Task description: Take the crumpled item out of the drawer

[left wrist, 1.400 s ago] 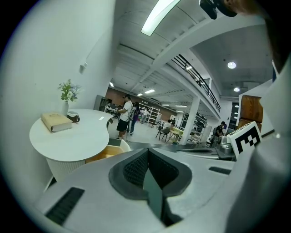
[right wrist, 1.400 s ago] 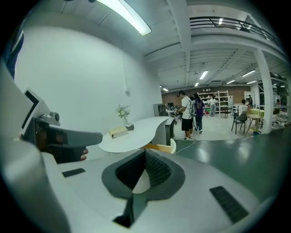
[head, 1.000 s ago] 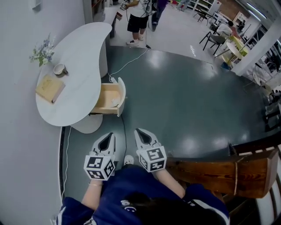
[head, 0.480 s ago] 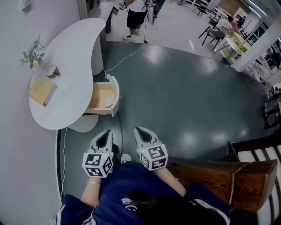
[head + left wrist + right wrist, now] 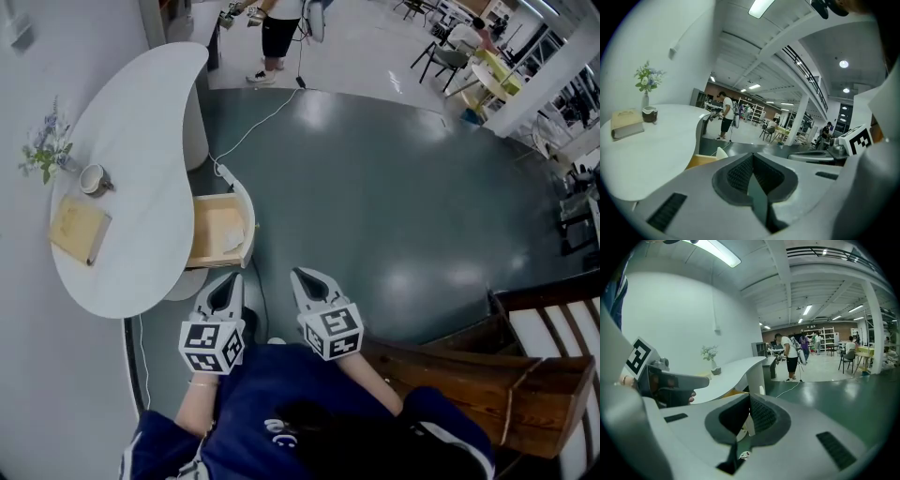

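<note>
Head view, left gripper [image 5: 233, 277] pressed together, empty; right gripper [image 5: 296, 274] likewise closed, empty

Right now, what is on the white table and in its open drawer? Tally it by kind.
Book: 1
Cup: 1
Flower vase: 1
Crumpled item, in the drawer: 1
Total: 4

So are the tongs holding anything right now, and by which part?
Nothing is held. Left tongs and right tongs are both shut and empty; the crumpled item lies in the open drawer.
</note>
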### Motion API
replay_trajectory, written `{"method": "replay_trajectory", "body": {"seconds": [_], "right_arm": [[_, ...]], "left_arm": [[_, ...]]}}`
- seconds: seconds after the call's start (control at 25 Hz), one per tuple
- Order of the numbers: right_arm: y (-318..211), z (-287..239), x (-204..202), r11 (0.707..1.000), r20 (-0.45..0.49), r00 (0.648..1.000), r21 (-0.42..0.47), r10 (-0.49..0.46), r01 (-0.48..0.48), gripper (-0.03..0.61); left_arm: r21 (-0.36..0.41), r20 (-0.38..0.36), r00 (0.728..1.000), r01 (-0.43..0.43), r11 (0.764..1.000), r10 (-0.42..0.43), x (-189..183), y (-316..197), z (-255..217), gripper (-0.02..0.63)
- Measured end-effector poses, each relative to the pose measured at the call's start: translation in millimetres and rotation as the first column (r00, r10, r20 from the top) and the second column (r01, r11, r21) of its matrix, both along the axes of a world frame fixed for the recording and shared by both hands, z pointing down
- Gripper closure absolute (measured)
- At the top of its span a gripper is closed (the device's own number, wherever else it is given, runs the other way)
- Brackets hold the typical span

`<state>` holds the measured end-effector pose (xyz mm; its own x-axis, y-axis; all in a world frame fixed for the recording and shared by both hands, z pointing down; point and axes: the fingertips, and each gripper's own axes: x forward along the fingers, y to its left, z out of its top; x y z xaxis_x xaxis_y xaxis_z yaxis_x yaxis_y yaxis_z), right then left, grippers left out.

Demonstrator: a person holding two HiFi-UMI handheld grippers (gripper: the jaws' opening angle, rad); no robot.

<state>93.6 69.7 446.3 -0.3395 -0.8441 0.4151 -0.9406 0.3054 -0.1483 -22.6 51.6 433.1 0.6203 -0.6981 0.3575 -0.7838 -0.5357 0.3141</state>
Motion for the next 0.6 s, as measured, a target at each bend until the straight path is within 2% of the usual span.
{"method": "replay_trajectory", "body": {"seconds": [0.28,0.6], "right_arm": [[-67,-2,-14,0.999,-0.013,0.999,0.001,0.037,-0.037,0.571],[-119,6,-26,0.997,-0.042,0.996,-0.02,0.08,-0.081,0.571]], "left_arm": [[0.002,0.01,0.999,-0.033,0.999,0.033,-14,-79,1,0.609],[-0.029,0.036,0.996,-0.083,0.996,0.084,-23,-132,20,0.609]]}}
